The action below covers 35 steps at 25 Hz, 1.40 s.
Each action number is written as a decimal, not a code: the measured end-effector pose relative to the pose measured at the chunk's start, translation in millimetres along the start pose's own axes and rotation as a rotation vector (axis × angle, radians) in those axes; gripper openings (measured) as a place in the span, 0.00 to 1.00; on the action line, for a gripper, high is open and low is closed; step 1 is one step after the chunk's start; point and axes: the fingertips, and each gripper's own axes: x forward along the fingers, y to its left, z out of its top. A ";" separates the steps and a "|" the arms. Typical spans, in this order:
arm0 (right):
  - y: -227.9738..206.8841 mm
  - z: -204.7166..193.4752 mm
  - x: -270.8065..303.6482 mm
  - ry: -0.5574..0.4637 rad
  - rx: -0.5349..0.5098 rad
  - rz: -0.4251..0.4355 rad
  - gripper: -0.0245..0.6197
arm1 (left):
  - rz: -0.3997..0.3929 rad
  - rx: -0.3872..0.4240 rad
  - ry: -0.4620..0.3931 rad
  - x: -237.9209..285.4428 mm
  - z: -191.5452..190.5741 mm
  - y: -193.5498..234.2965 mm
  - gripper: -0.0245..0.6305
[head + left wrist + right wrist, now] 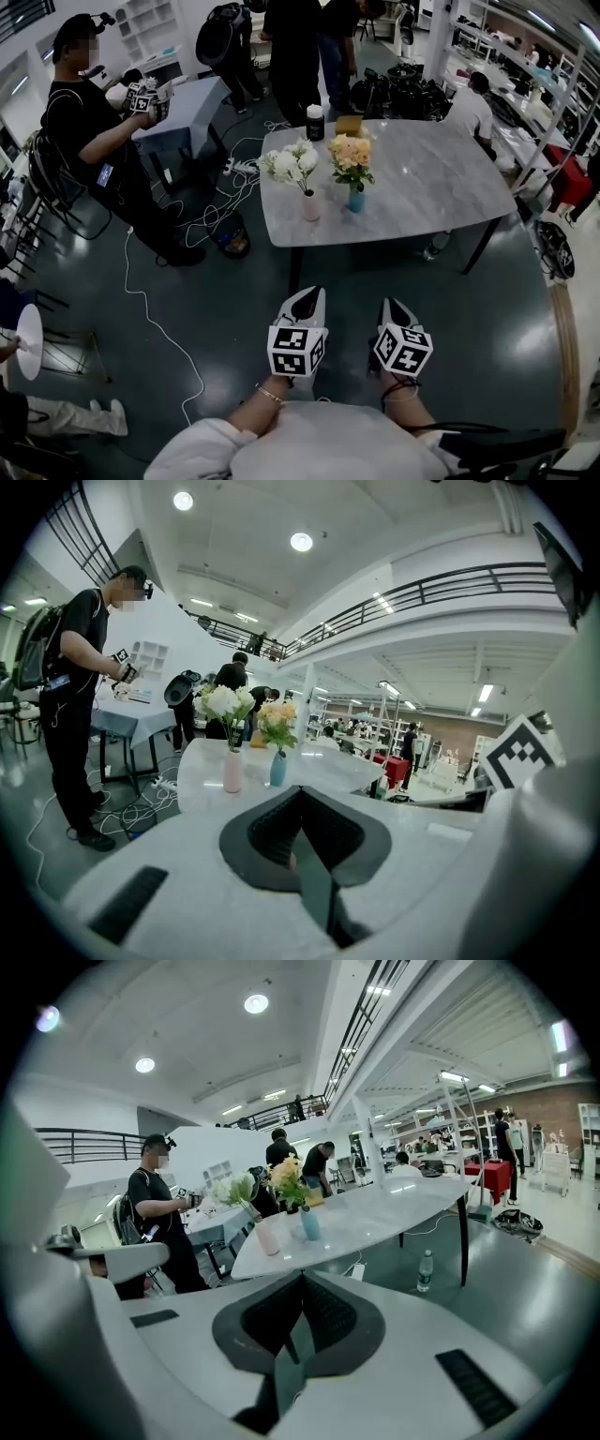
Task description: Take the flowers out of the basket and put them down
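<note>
A: Nearest to us first: how do our two claws stand?

B: Our left gripper (309,293) has its jaws pressed together with nothing between them, and its own view shows the pads meeting. Our right gripper (388,303) is the same, closed tight and empty. We hold both side by side above the dark floor (234,309), short of the table.

A: And the flowers?

B: We see them ahead on the grey table (441,187), near its closer left corner. The white flowers (292,161) stand upright in a pale pink vase (310,206). Just beside them, to the right, the peach flowers (350,150) stand in a blue vase (356,200). The vases are close, but we see a gap between them.

A: Anything behind them?

B: At the table's far edge we make out a dark jar (315,122) with a white lid and a small brown box (349,125).

A: And off the table?

B: To its left, white cables (216,202) lie on the floor. A person (94,141) in black stands there, holding something with square markers. Farther back we see more people.
</note>
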 end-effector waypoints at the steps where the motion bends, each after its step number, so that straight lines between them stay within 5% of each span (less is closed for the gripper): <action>1: -2.0 5.4 6.5 -0.006 -0.002 -0.006 0.05 | -0.004 -0.001 -0.004 7.5 3.4 3.0 0.05; 20: 18.7 80.7 138.1 -0.001 -0.003 -0.044 0.05 | -0.058 0.022 0.022 128.8 55.0 82.9 0.05; 35: 28.1 122.3 204.0 -0.031 0.017 -0.097 0.05 | -0.187 0.052 0.055 204.4 73.7 100.0 0.05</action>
